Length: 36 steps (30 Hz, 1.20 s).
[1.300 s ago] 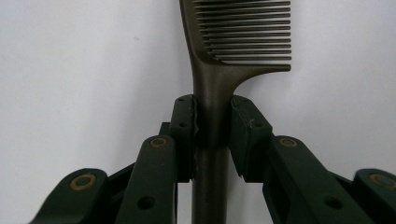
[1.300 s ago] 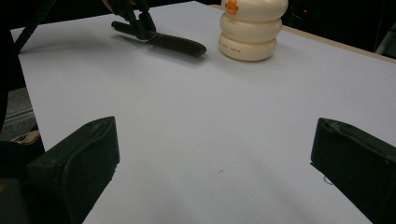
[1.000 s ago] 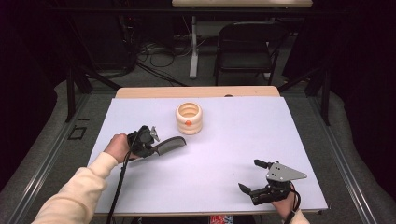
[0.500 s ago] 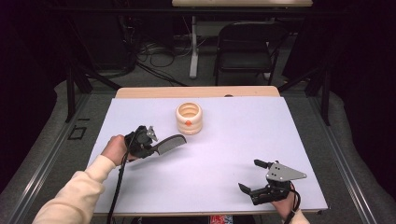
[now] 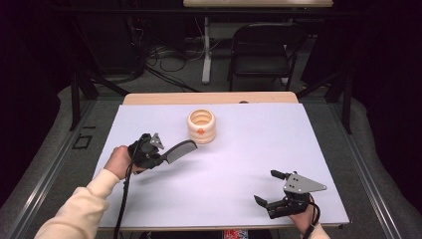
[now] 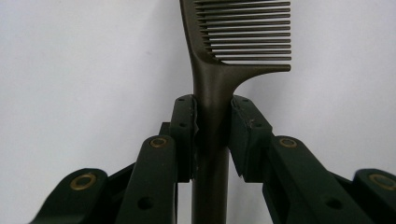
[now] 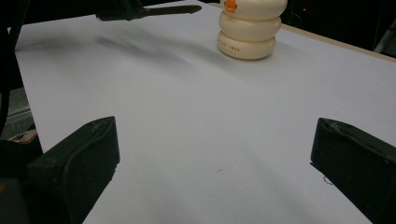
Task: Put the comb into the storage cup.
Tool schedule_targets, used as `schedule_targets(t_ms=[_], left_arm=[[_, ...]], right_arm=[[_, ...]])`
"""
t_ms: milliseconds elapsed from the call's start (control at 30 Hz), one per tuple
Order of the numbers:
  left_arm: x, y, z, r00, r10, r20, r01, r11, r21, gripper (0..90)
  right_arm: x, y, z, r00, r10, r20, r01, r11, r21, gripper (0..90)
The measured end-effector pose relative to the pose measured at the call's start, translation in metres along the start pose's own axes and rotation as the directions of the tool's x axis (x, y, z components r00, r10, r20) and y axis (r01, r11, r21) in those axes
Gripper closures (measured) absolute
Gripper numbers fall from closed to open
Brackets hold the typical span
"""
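Note:
A dark brown comb (image 5: 181,149) hangs just above the white table top (image 5: 249,149) at the left, its teeth end pointing toward a cream ribbed cup (image 5: 201,125). My left gripper (image 5: 162,158) is shut on the comb's handle. In the left gripper view both pads clamp the handle (image 6: 212,140), with the teeth (image 6: 247,32) beyond them. My right gripper (image 5: 265,186) rests low at the front right, open with nothing between its fingers. The right gripper view has its jaws wide apart (image 7: 212,158), with the cup (image 7: 252,28) and comb (image 7: 168,10) far ahead.
The cup bears an orange mark and stands at the table's far middle. A wooden edge (image 5: 209,98) runs along the far side. Behind it stand a folding chair (image 5: 263,50) and cables on the floor. A cable trails from my left gripper over the front edge.
My left gripper has shifted a little with the comb, whose teeth end sits slightly higher. The right gripper has kept still.

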<state>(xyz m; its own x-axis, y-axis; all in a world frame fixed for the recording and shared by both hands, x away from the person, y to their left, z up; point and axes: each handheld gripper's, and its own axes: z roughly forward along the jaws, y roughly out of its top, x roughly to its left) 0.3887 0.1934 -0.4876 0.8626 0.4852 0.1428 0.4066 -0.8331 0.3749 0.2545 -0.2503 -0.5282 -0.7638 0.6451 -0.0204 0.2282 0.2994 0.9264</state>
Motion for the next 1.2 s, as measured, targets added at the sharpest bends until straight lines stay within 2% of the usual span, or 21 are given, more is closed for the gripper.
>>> schedule_targets(t_ms=[500,833,1200], left_arm=[[-0.001,-0.008,-0.010,0.9976,-0.070,-0.006,0.069,0.9952,-0.070,72.7],[-0.002,-0.012,-0.014,0.9937,-0.111,-0.012,0.109,0.9853,-0.132,72.7],[-0.004,-0.015,-0.016,0.9906,-0.137,-0.011,0.133,0.9755,-0.175,72.7]], right_arm=[[0.000,0.000,0.000,1.0000,-0.002,0.002,0.002,1.000,0.003,0.5],[0.000,0.000,0.000,1.0000,-0.002,0.002,0.002,1.000,0.005,0.5],[0.000,0.000,0.001,1.0000,-0.001,0.002,0.001,1.000,0.007,0.5]])
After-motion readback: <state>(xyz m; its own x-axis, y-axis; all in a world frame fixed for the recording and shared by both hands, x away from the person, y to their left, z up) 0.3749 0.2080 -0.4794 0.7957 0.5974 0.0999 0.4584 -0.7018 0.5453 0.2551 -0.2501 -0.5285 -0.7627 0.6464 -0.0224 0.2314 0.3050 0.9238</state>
